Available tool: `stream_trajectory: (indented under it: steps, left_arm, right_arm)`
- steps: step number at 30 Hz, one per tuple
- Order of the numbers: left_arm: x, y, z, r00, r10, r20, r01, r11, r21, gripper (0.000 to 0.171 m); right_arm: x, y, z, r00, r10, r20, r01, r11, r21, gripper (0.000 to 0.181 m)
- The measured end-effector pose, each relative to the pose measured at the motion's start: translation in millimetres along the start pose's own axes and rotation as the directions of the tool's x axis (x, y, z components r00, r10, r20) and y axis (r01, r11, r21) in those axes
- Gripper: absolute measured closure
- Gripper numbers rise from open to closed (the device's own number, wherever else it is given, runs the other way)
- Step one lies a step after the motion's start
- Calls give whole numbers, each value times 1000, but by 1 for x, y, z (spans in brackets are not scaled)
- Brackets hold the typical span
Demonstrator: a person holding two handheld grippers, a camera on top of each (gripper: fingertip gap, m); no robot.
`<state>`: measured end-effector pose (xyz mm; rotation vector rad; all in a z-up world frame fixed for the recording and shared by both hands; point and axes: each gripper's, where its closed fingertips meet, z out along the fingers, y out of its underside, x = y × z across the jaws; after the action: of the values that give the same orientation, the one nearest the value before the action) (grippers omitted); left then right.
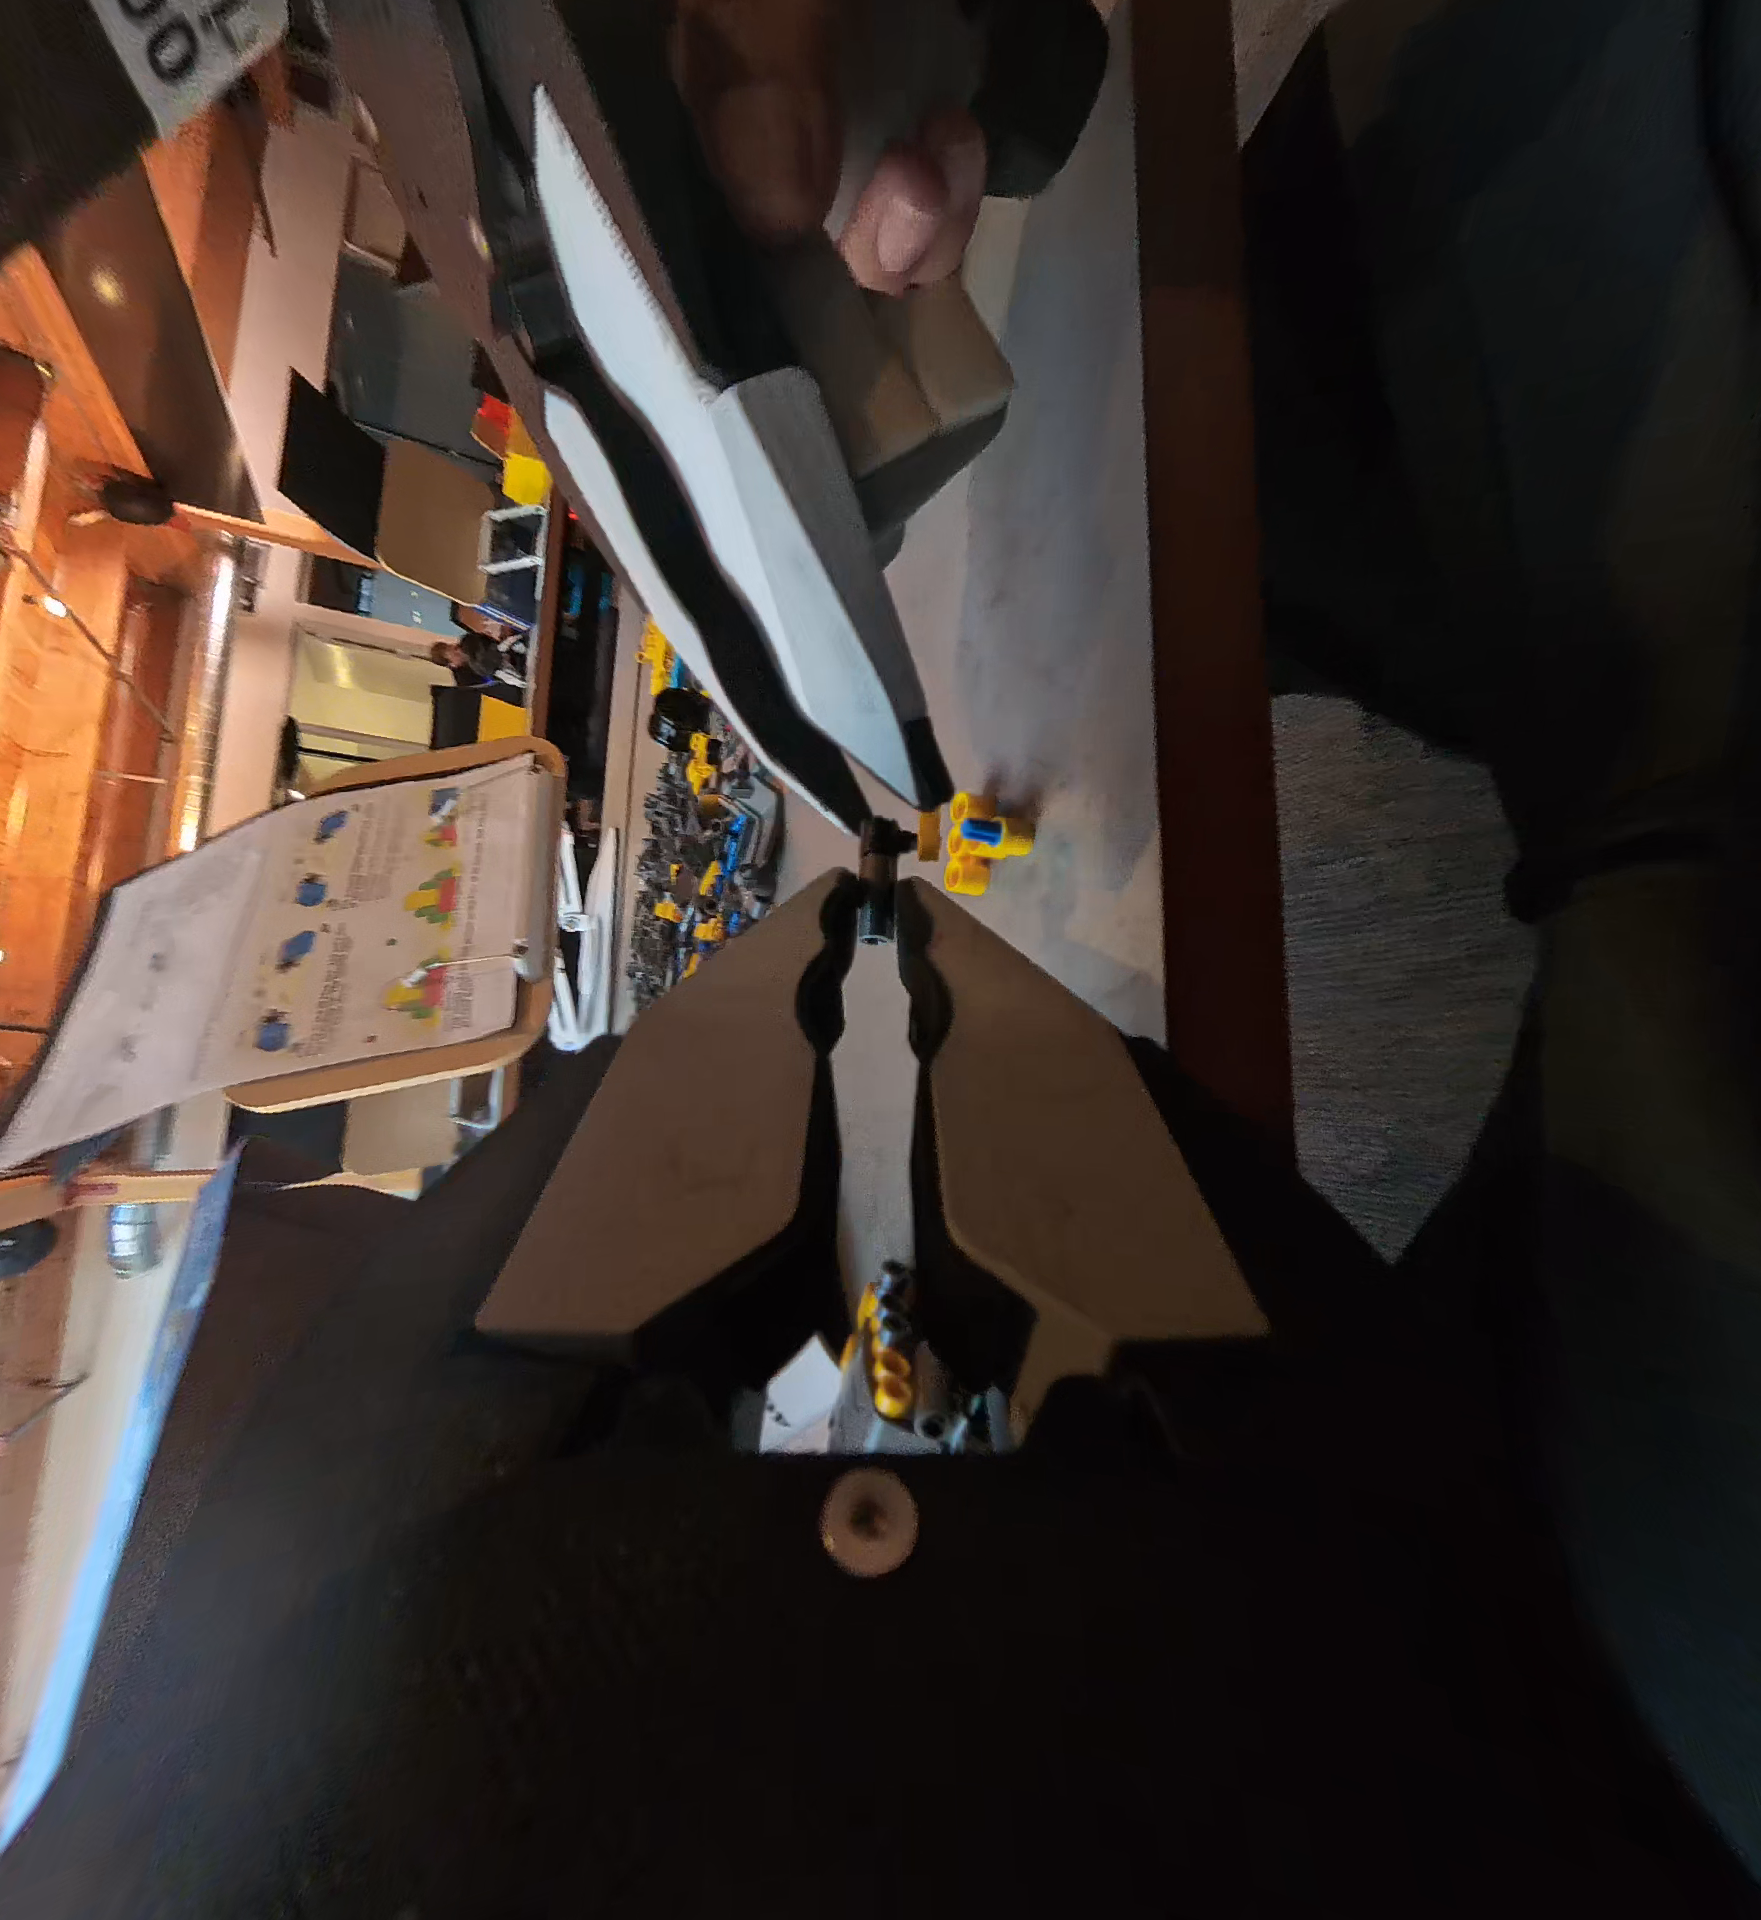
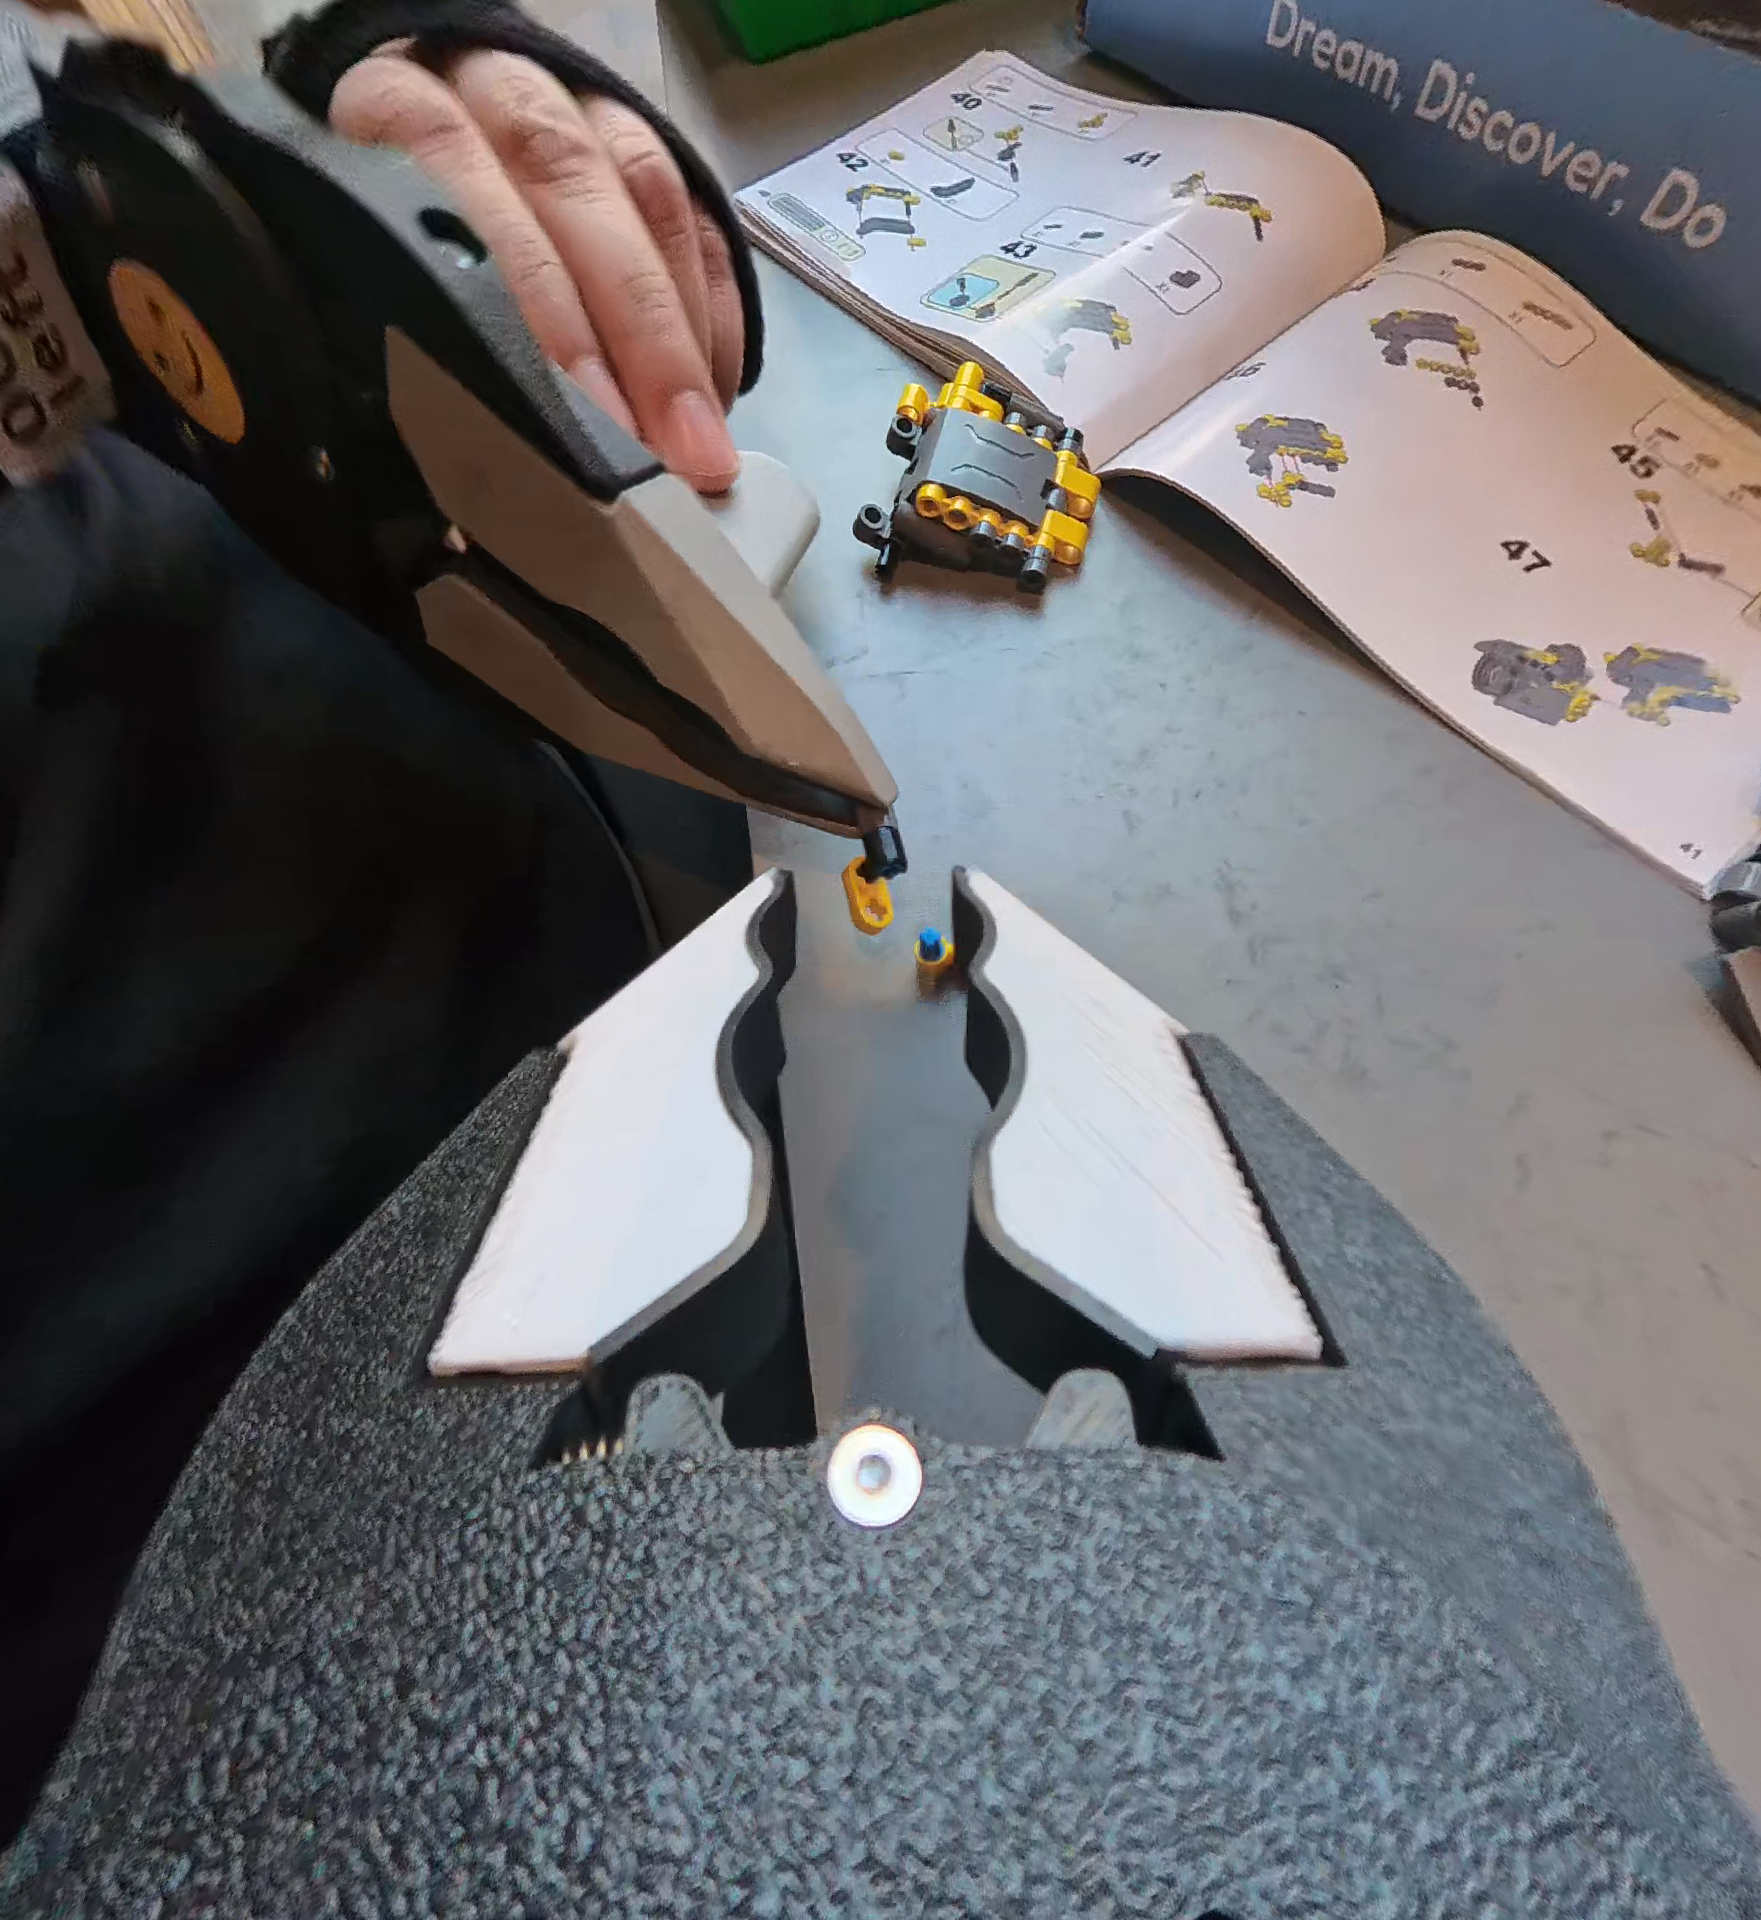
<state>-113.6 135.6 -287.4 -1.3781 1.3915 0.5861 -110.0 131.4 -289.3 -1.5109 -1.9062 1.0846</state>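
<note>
Right wrist view alone shows the spread, empty right gripper and open paper instruction booklet, while the left gripper clamps a small black plastic pin.

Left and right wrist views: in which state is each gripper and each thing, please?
left gripper: shut on the black pin.
right gripper: open, empty.
yellow link: attached to the black pin's end.
instruction booklet: open, lying on the table.
yellow block: on the table, blue peg inserted.
</note>
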Motion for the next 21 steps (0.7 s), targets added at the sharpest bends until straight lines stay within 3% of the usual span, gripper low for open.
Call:
stream_trajectory:
  steps: [4, 9, 15, 21]
  left_arm:
    - [2, 0, -1, 988, -132, -86, 134, 991, 20, 167]
    - [8, -3, -4, 907, -333, -257, 352, 936, 28, 167]
    - [9, -11, -12, 798, -458, -390, 512, 858, 39, 167]
    - [18, -10, -13, 793, -446, -415, 499, 867, 20, 168]
  right_arm:
    - [0, 6, 1, 976, -191, -108, 182, 979, -90, 153]
    - [-4, 5, 3, 860, -466, -209, 423, 880, -218, 160]
    - [-9, 7, 6, 850, -485, -207, 439, 869, -230, 163]
    - [-17, 9, 9, 878, -451, -158, 420, 887, -193, 167]
